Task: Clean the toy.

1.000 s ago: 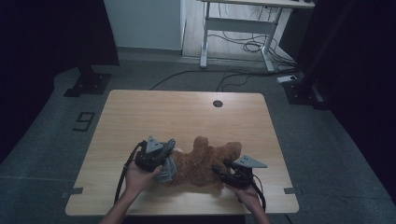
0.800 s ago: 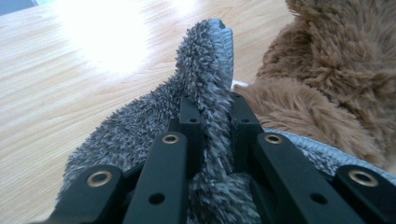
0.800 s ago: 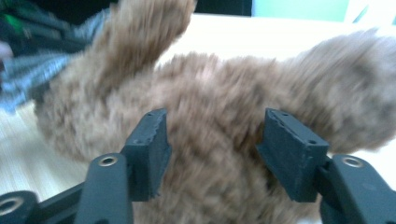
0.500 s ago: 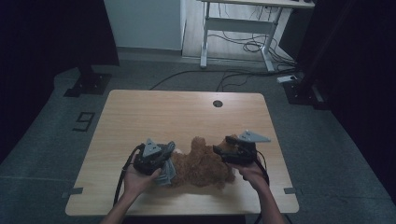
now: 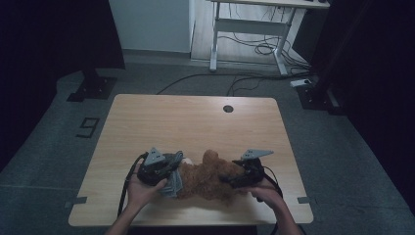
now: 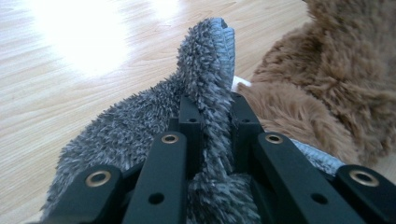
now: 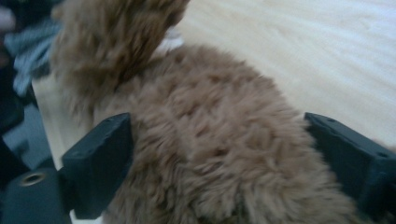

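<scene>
We count one brown plush toy [image 5: 210,177] and one grey fuzzy cloth [image 5: 172,182], both at the table's [image 5: 195,122] six o'clock edge, cloth touching the toy's nine o'clock side. Our left gripper [image 6: 212,116] is clenched on a fold of the cloth. Our right gripper [image 7: 219,154], jaws just opened wide, straddles the toy unpressed. One round hole [image 5: 228,108] lies at twelve o'clock.
</scene>
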A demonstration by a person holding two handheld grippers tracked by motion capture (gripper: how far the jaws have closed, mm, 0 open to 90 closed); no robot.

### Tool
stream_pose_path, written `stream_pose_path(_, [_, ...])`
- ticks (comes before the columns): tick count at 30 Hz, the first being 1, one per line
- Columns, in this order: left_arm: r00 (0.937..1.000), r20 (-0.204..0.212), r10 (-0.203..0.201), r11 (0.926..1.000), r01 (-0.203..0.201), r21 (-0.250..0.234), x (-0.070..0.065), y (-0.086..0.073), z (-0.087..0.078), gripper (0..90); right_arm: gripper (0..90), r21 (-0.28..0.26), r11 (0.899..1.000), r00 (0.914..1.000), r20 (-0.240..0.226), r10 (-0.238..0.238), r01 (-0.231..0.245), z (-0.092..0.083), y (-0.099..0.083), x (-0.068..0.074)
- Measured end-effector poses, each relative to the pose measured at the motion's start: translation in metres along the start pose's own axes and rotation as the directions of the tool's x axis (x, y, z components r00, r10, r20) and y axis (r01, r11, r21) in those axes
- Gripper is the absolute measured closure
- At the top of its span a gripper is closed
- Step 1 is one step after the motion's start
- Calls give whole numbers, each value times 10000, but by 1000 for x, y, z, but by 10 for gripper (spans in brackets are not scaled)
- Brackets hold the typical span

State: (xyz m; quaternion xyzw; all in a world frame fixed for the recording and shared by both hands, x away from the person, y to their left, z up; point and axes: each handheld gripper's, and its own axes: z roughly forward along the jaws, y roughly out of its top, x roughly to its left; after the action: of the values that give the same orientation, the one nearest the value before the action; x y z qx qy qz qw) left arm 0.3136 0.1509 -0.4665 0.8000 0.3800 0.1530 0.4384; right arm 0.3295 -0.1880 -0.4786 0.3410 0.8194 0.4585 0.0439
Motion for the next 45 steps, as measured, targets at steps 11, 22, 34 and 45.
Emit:
stream_pose_path(11, [10000,1,-78,9999,78,-136,-1,-2,1,787,19,525,9873,9621,2223,-1581,1501,26,-20,28])
stream_pose_path(22, [9988,-481,-124,9998,115,-182,5,15,19,787,81,-244,9902,9322,3412,-1210,1374,39,-21,18])
stream_pose_path(34, [9969,-772,-151,9998,161,122,21,43,47,786,141,-1261,9842,9079,4145,-617,1244,54,-15,1])
stream_pose_path(45, [9994,156,-307,9995,306,87,18,44,19,779,196,-1551,9737,9382,3287,-1085,1669,26,-33,24])
